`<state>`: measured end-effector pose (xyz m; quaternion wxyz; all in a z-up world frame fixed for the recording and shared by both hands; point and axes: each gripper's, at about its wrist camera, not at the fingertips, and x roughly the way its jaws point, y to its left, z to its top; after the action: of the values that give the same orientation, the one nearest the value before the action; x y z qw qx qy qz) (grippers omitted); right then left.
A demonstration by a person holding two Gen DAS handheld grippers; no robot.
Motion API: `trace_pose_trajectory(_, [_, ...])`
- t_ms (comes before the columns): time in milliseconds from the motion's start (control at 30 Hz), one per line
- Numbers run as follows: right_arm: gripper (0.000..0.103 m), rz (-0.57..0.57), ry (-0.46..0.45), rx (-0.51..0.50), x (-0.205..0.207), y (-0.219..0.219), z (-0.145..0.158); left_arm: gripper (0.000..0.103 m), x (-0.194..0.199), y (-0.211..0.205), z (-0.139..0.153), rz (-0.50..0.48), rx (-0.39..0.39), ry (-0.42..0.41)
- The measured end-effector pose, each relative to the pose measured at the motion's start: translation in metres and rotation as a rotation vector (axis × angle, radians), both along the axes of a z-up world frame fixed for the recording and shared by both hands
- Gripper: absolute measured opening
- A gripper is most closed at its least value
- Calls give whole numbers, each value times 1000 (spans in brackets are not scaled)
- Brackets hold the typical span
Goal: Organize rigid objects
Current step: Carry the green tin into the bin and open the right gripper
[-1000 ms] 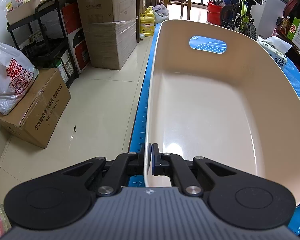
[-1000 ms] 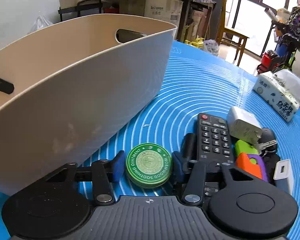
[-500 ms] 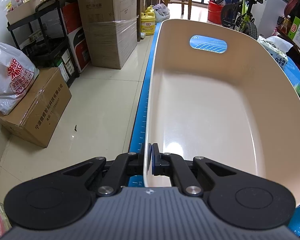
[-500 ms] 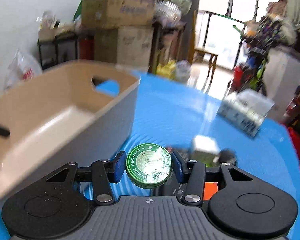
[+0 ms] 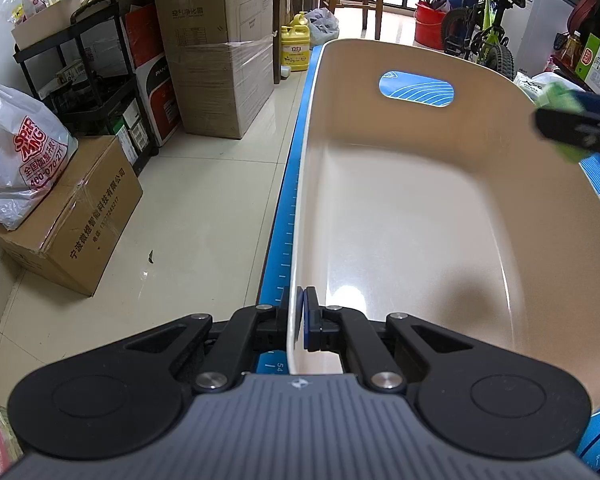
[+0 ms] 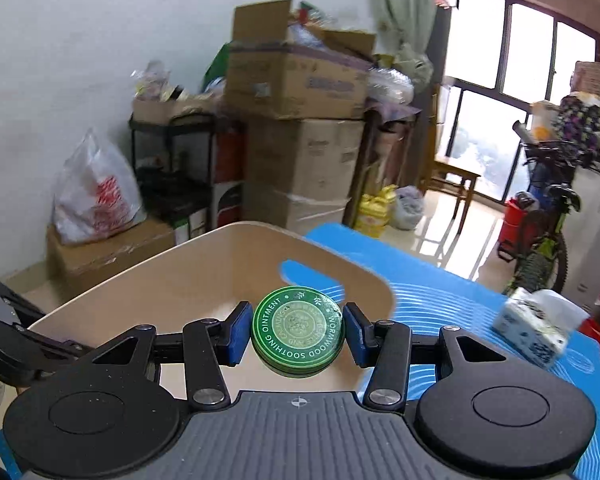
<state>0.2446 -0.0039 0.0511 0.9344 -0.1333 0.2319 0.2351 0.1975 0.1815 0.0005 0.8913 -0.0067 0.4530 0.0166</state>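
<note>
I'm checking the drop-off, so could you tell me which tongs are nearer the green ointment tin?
Right. The right tongs grip the green ointment tin over the beige bin; the left tongs clamp the bin's near rim, away from the tin.

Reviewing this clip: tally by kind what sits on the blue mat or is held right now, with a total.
Beige bin: 1
Green ointment tin: 1
Tissue pack: 1
Total: 3

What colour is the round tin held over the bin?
Green, with pale lettering on its lid; clearest in the right wrist view.
</note>
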Motion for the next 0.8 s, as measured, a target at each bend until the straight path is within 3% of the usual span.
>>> trace_pose_trajectory(333, [53, 77, 132, -198, 9, 63, -30, 4, 0, 0, 0, 1, -2, -1])
trace_pose_trajectory(800, [56, 151, 327, -450, 21, 94, -65, 4, 2, -1, 2, 1, 1, -5])
